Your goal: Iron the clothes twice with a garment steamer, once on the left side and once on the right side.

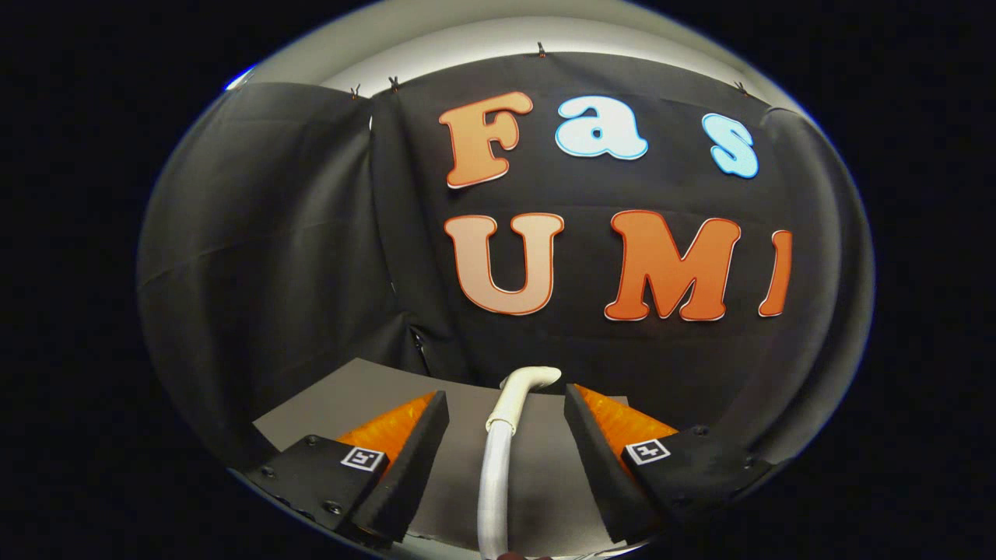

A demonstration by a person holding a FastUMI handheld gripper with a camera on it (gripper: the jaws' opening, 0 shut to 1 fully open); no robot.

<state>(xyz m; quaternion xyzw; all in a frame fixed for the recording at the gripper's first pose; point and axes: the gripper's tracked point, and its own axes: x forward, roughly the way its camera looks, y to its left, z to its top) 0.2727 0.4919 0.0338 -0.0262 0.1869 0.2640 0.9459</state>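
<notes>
Tool [506, 435] spread wide, white steamer handle [506, 435] between its fingers, grey table [350, 393] beneath.

Gripper [506, 404] fingers [412, 459]: black pads, orange backs, black-and-white square markers
Steamer handle [513, 404] between the fingers: cream-white
Hose [495, 498] below it: pale grey-white
Table [373, 389] beyond the fingers: plain grey

White garment steamer [510, 435], seemingly its hose and nozzle, lies on grey surface.
</notes>
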